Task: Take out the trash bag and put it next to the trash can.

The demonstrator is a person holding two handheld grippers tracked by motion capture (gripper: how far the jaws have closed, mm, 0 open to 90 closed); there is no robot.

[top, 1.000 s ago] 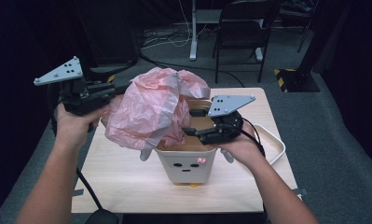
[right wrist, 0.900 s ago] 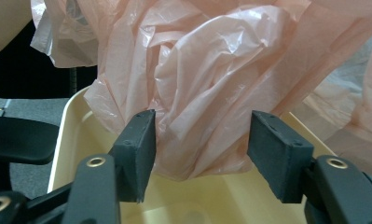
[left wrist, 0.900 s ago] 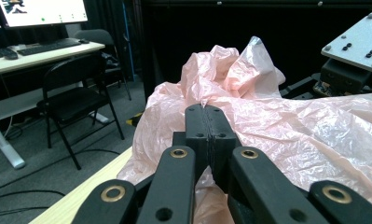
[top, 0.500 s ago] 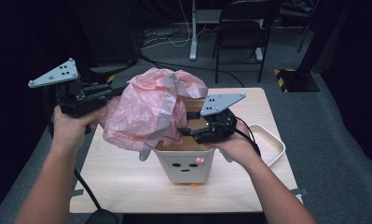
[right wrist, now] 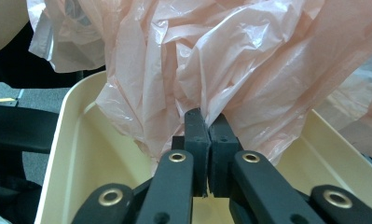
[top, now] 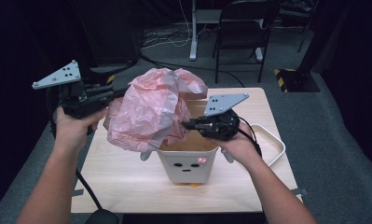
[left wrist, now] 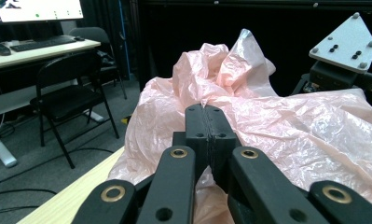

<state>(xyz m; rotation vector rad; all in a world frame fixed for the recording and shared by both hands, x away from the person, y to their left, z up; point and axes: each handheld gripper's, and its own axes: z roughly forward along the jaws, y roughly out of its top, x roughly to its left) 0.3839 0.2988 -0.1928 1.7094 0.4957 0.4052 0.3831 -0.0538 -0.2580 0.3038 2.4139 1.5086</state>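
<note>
A crumpled pink plastic bag (top: 148, 109) hangs bunched over a cream bin (top: 188, 165) with a face on its front, standing on the wooden table (top: 123, 186). My left gripper (top: 114, 95) holds the bag's left side above the table's left edge; in the left gripper view its jaws (left wrist: 207, 114) are pressed together on a fold of the bag (left wrist: 286, 126). My right gripper (top: 187, 125) sits over the bin's mouth, shut on the bag's lower right part. Seen from the right gripper (right wrist: 203, 120), the film (right wrist: 221, 60) hangs into the bin's hollow (right wrist: 76, 154).
A white tray (top: 274, 145) lies at the table's right edge behind my right hand. A black folding chair (top: 242, 32) and a stand's foot are on the floor beyond the table. The left gripper view has another chair (left wrist: 67, 93) and a desk with a monitor.
The right gripper has shifted slightly left over the bin. The left gripper and the bag stay almost where they were, both grips unchanged.
</note>
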